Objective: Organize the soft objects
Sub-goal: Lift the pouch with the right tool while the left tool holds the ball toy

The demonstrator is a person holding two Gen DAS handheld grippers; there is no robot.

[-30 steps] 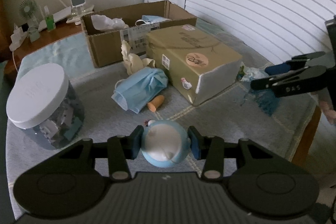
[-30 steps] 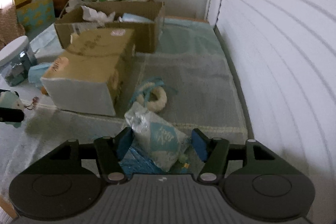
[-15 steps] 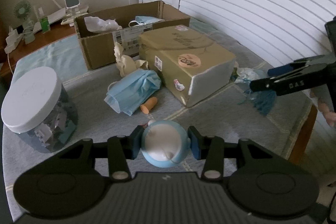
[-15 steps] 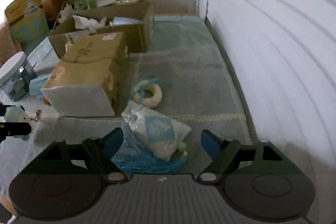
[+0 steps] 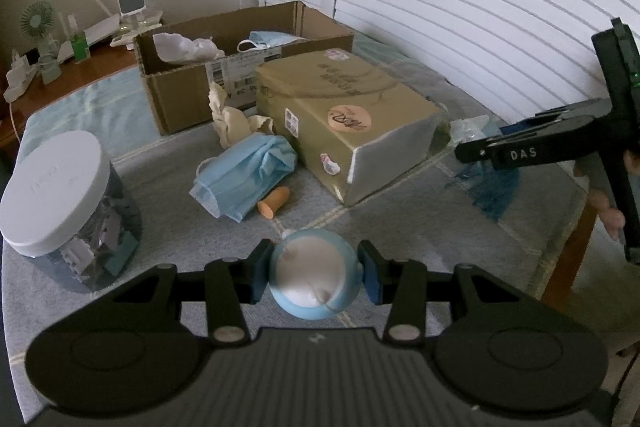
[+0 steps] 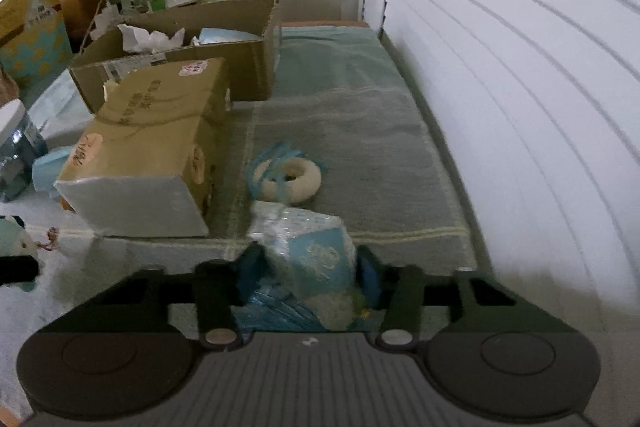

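Observation:
My left gripper (image 5: 314,277) is shut on a round blue and white plush toy (image 5: 308,275) and holds it just above the grey mat. The right gripper (image 6: 308,269) is closing its jaws on a crinkly plastic packet (image 6: 316,259) with a pale blue print; both pads touch its sides. Blue fabric (image 6: 276,311) lies bunched under that packet. An open cardboard box (image 5: 180,99) at the back holds white tissue and a face mask. A blue face mask (image 5: 248,171), a cream cloth (image 5: 232,119) and a small orange cone (image 5: 274,203) lie loose on the mat.
A closed tan parcel (image 5: 344,107) sits mid-table between the two grippers. A white-lidded jar (image 5: 60,195) stands at the left. A cream ring with blue cord (image 6: 290,177) lies beyond the packet. The table edge (image 5: 568,251) drops off at the right, by white shutters.
The right jaws spread wide around the packet, then came in onto its sides. The left gripper stayed put with the toy.

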